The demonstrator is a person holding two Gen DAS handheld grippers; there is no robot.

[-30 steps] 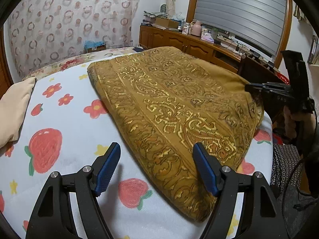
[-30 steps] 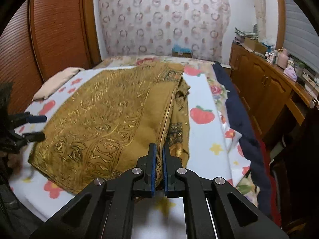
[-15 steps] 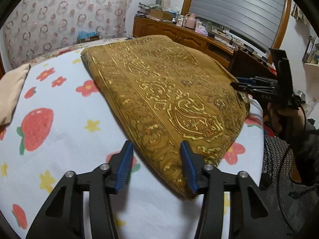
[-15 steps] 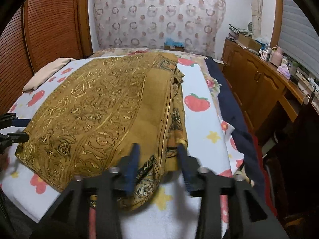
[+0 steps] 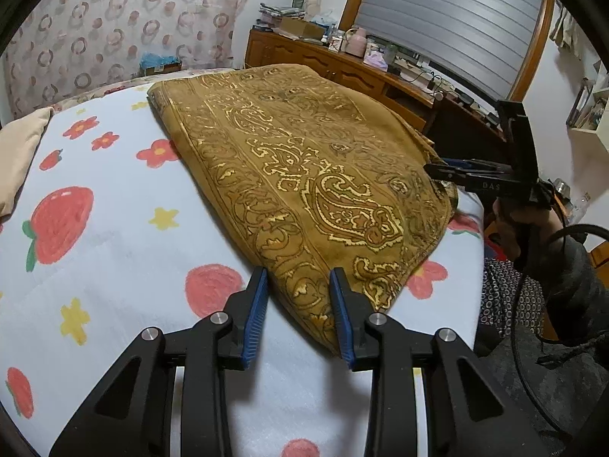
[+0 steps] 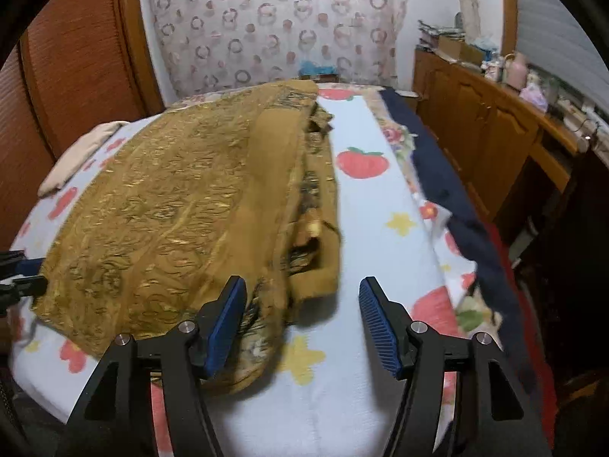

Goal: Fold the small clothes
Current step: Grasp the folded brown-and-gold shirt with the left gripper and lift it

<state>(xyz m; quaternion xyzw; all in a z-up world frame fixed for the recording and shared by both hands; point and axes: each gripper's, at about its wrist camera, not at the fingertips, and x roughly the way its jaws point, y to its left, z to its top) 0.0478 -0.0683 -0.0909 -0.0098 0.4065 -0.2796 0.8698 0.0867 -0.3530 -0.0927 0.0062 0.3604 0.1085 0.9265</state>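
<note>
A folded mustard-gold cloth with paisley pattern (image 5: pixel 304 175) lies on the bed's strawberry-print blanket (image 5: pixel 114 236). My left gripper (image 5: pixel 298 301) is open, its blue pads either side of the cloth's near corner edge. My right gripper (image 6: pixel 302 314) is open wide, low over the blanket at the cloth's other near corner (image 6: pixel 304 266), where the layered edges (image 6: pixel 316 205) show. The right gripper also shows in the left wrist view (image 5: pixel 456 171) at the cloth's far right edge. The left gripper's tips show at the left edge of the right wrist view (image 6: pixel 19 278).
A beige pillow (image 5: pixel 19 160) lies at the bed's left side. A wooden dresser with clutter (image 5: pixel 342 64) runs along the window wall. A dark blue blanket (image 6: pixel 449 198) hangs off the bed's right edge. A wooden wardrobe (image 6: pixel 76 57) stands at left.
My left gripper has narrowed and moved forward to straddle the cloth's near corner. My right gripper has opened from shut and come down to the cloth's other corner.
</note>
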